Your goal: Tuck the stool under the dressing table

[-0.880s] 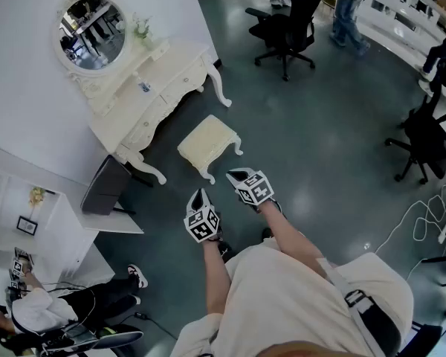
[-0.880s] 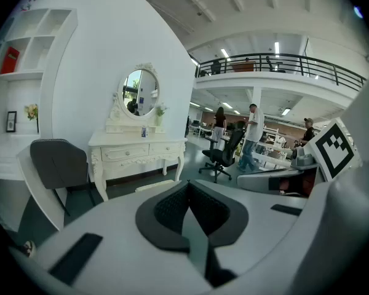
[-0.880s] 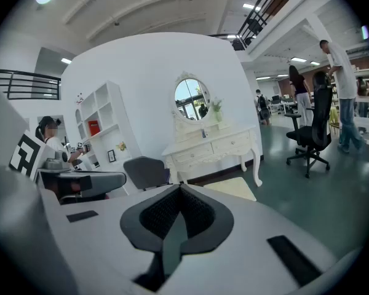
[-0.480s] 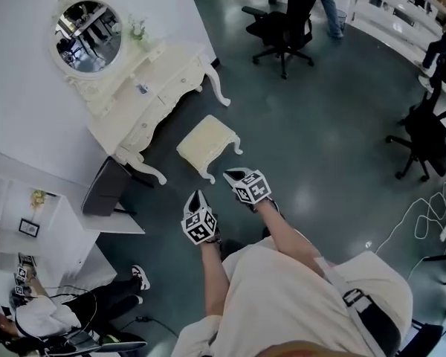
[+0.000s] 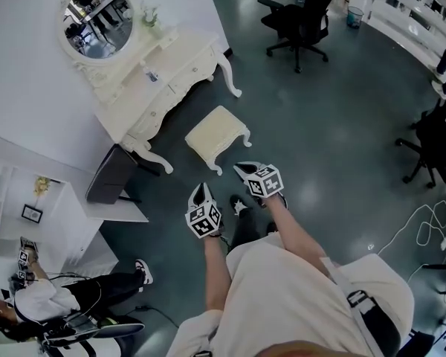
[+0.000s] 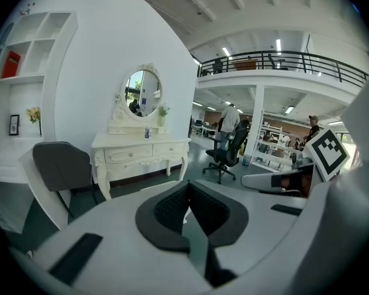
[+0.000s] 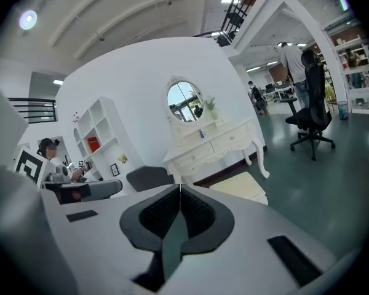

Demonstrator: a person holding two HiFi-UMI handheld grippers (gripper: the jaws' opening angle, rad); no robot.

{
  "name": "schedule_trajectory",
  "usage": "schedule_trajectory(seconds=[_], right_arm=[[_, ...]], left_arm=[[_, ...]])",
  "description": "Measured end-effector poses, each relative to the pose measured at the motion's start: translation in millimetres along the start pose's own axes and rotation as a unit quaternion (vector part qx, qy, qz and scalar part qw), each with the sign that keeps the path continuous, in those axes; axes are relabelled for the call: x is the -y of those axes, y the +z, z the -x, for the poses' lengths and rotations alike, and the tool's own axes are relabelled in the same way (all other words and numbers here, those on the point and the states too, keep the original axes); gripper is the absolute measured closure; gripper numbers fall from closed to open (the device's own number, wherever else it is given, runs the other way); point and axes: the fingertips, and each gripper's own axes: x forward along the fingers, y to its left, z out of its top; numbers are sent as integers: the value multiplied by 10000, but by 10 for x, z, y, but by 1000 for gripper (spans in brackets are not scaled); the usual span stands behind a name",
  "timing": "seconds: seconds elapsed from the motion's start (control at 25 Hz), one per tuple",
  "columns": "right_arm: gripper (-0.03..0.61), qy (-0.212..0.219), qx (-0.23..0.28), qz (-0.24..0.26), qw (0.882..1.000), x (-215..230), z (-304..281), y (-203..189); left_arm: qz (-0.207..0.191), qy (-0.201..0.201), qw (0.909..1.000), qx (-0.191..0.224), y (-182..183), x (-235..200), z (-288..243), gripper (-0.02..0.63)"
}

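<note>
Approach step: stool stands out on the floor before the dressing table, while left gripper and right gripper, both pressed together and empty, must next meet its near edge and push.

One foot newly forward (toward the stool)

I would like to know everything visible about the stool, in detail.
The stool is cream-white, with a squarish cushioned top and short curved legs that look like painted wood. It stands upright on the dark floor, in front of the dressing table, apart from it and not yet under it. Only the floor touches it.
</note>
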Motion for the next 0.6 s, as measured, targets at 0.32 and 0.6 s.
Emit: schedule_trajectory(seconds=[0.32, 0.6], right_arm=[[534, -169, -35, -63, 9998, 347, -146, 195], [534, -361, -136, -137, 9992, 728, -318, 424]], left_arm=[[54, -43, 10000, -34, 208, -53, -490, 598], [192, -158, 9997, -26, 477, -48, -1042, 598]])
